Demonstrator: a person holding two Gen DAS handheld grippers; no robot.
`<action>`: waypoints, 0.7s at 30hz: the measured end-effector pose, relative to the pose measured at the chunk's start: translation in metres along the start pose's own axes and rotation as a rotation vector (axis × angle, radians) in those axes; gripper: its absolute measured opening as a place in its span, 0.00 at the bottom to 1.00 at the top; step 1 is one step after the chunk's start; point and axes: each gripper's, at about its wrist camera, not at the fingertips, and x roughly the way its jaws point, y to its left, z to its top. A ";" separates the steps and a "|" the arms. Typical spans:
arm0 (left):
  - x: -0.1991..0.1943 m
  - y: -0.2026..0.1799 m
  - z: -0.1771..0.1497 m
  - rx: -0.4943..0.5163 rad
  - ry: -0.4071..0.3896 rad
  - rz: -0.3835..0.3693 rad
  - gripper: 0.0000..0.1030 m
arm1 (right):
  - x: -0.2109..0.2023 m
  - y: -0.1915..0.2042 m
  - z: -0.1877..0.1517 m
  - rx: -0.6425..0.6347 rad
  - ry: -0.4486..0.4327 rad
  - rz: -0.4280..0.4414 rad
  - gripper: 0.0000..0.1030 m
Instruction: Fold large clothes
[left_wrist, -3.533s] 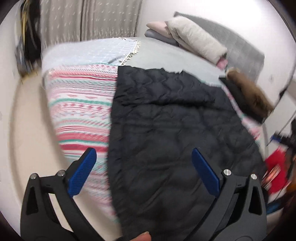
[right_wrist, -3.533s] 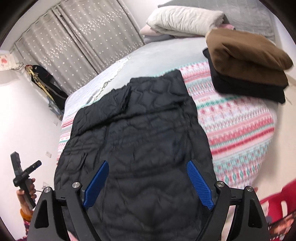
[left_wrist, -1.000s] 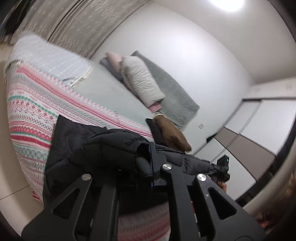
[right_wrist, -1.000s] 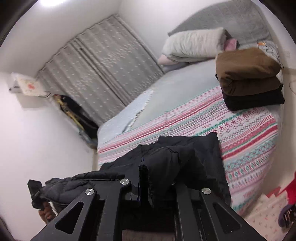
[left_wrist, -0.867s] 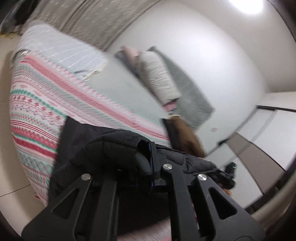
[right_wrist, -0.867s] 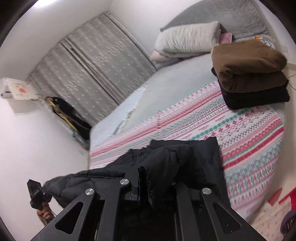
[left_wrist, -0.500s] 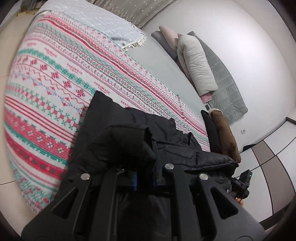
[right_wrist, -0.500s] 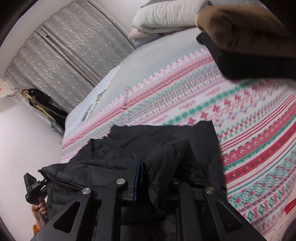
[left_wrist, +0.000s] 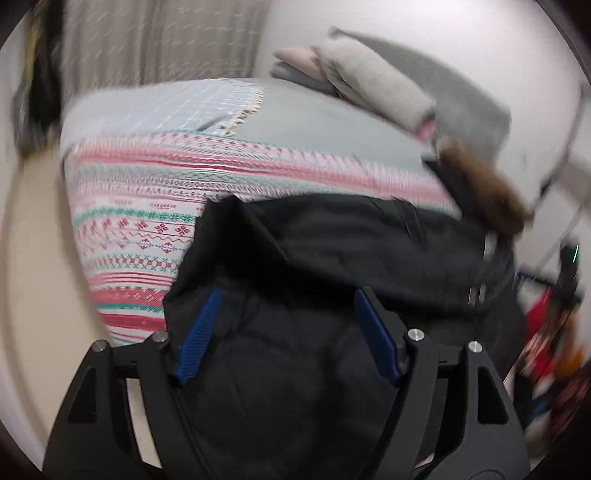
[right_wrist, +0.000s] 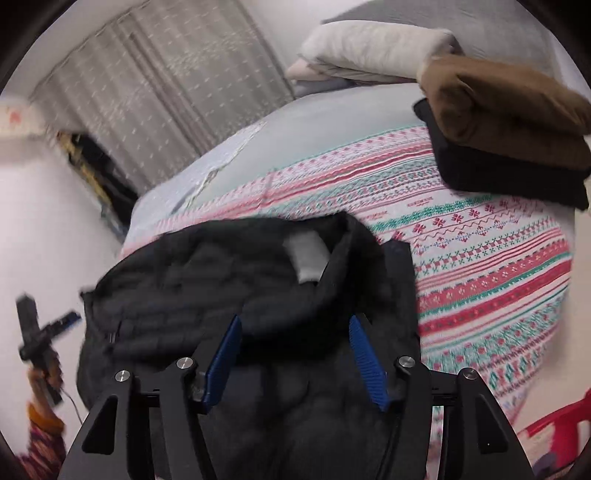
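A black quilted jacket (left_wrist: 332, 258) lies folded over on itself at the near edge of the bed; it also shows in the right wrist view (right_wrist: 229, 288) with a grey label (right_wrist: 306, 254) showing. My left gripper (left_wrist: 286, 306) is open above the jacket's near part, holding nothing. My right gripper (right_wrist: 293, 334) is open above the jacket's near right part, also empty. The left gripper shows at the left of the right wrist view (right_wrist: 40, 332).
The bed has a pink and green patterned cover (right_wrist: 480, 258). A folded brown garment on a black one (right_wrist: 506, 125) sits at its far right. Pillows (right_wrist: 373, 48) lie at the head. Curtains (right_wrist: 166, 81) hang behind. Red items (right_wrist: 554, 428) are on the floor at right.
Both grippers were shut on the jacket's lifted edge half a second ago. Now both have opened and let it go, and the folded part lies on the jacket.
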 end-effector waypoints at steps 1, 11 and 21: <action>0.000 -0.008 -0.004 0.044 0.019 0.004 0.73 | -0.001 0.007 -0.005 -0.031 0.021 -0.003 0.60; 0.063 -0.076 0.005 0.275 0.188 -0.082 0.73 | 0.065 0.091 -0.015 -0.370 0.185 -0.071 0.60; 0.090 -0.017 0.081 0.030 0.087 0.102 0.73 | 0.083 0.050 0.072 -0.157 0.046 -0.131 0.60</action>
